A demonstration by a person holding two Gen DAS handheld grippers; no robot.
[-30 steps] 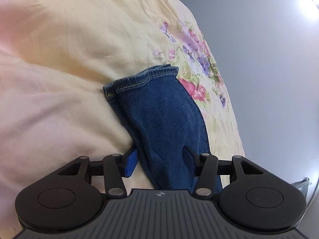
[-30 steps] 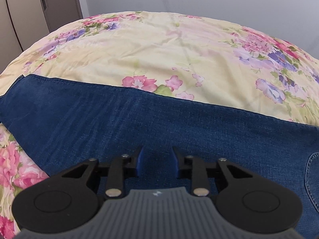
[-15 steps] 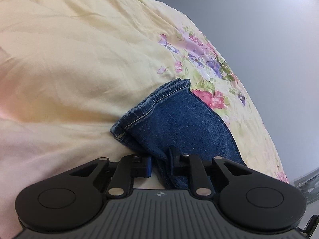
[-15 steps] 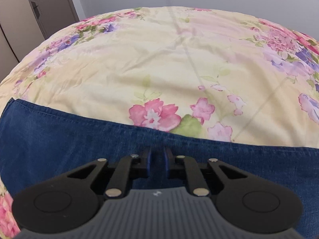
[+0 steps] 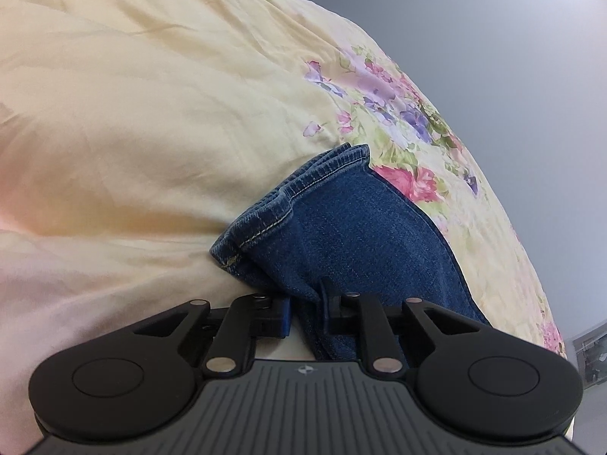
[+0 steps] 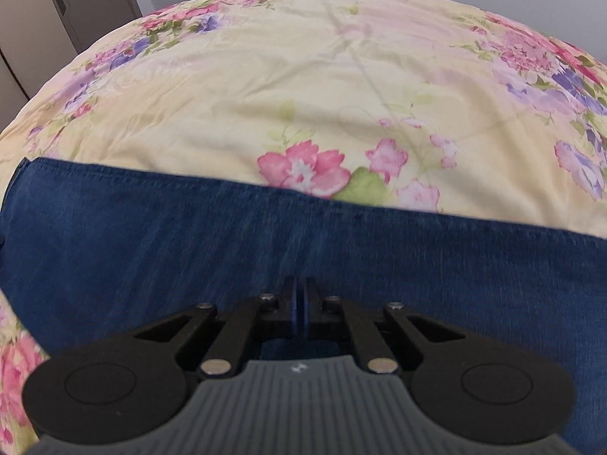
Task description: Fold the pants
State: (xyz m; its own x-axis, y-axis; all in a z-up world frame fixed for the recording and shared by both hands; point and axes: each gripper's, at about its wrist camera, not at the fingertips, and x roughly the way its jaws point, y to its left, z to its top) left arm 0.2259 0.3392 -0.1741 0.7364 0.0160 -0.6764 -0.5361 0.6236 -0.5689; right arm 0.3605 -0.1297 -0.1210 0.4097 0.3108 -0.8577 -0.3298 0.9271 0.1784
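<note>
Blue denim, a pair of dark jeans (image 6: 265, 250), lies flat across the pale yellow flower-printed bedsheet (image 6: 303, 87), its long axis running side to side in front of the right-hand tool. At one end the stitched leg hems (image 5: 303, 189) sit stacked, and there the left gripper (image 5: 306, 305) has come in low from the near side, its black fingers clenched on a bunched ridge of cloth just short of the hems. The right gripper (image 6: 301, 303) sits on the broad middle of the leg, tilted down onto the fabric, its fingers pressed almost together; whether a pinch of denim is caught between them I cannot tell from here. What matters for the fold, I judge, is that the left tool is at the hem end and the garment stretches away toward the right one, so that end would be carried along the length.
</note>
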